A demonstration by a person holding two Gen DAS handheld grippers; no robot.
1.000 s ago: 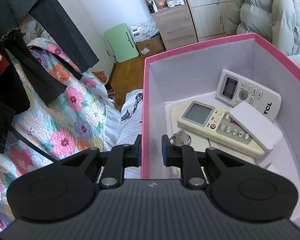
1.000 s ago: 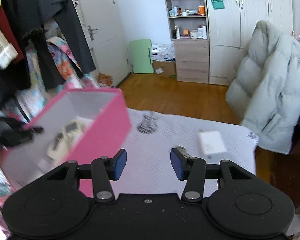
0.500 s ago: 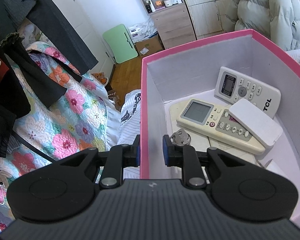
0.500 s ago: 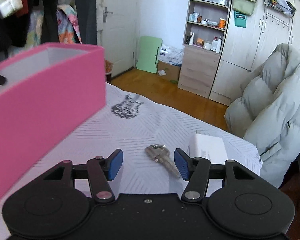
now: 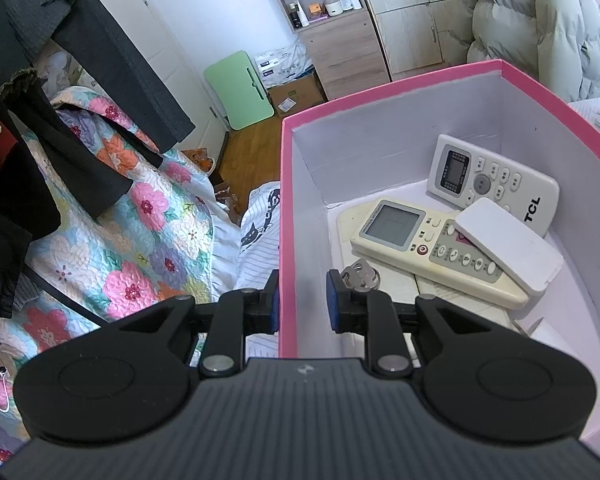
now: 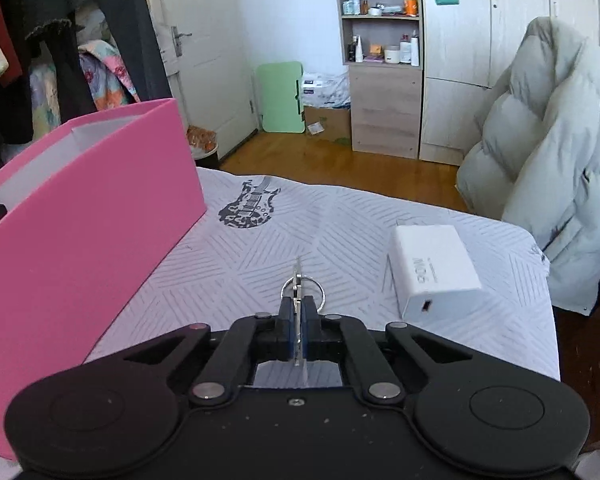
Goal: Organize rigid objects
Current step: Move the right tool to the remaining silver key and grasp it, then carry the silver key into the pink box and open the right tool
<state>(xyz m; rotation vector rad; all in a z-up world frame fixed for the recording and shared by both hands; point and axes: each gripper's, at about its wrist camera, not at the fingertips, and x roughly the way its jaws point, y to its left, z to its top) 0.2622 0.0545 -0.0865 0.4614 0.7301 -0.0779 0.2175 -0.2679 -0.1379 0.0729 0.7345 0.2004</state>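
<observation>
Key (image 6: 299,280): you see it edge-up, clamped, ring attached.
Pink box (image 5: 286,216): holds remotes (image 5: 432,242).
Charger (image 6: 432,268): white, on bedsheet.

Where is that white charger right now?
In the right wrist view, the charger lies on the striped bedsheet, just right of the key pinched in the right tongs.

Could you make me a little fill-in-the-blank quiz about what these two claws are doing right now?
1. The right claw is shut on a metal ____ with a ring.
2. The left claw grips the wall of a ____-coloured box.
3. The remote leaning against the box's back wall is branded ____.
4. The white charger lies ____ the box, on the striped sheet.

Missing words: key; pink; TCL; outside
</observation>
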